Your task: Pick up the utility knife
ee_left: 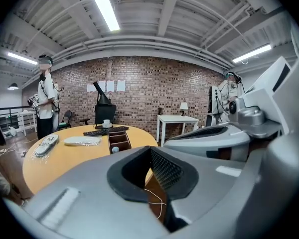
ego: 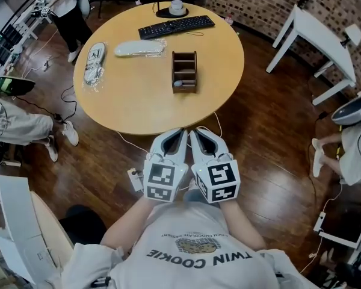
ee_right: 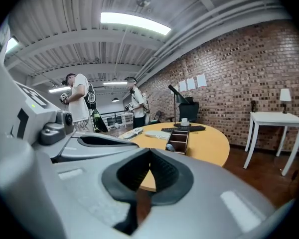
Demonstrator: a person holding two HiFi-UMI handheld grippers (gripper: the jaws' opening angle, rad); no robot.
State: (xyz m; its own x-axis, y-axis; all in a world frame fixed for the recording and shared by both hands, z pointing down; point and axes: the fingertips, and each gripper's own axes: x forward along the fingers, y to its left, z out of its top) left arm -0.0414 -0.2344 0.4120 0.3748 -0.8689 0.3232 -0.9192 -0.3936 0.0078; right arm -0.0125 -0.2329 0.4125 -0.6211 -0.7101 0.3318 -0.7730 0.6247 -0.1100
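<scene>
Wooden organizer (ego: 185,68) on round table (ego: 132,104), long axis running straight away from the jaws. Probable utility knife (ego: 178,83): only a grey-blue end shows in the nearest compartment, so its own axis is unreadable. Left gripper (ego: 178,135) and right gripper (ego: 197,135) sit side by side short of the table edge, both pinched closed on nothing. Organizer is well ahead, between their lines, and neither hand is clearly nearer.

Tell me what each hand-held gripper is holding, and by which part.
Nothing. The left hand-held gripper and the right hand-held gripper are both shut and empty, short of the table.
</scene>
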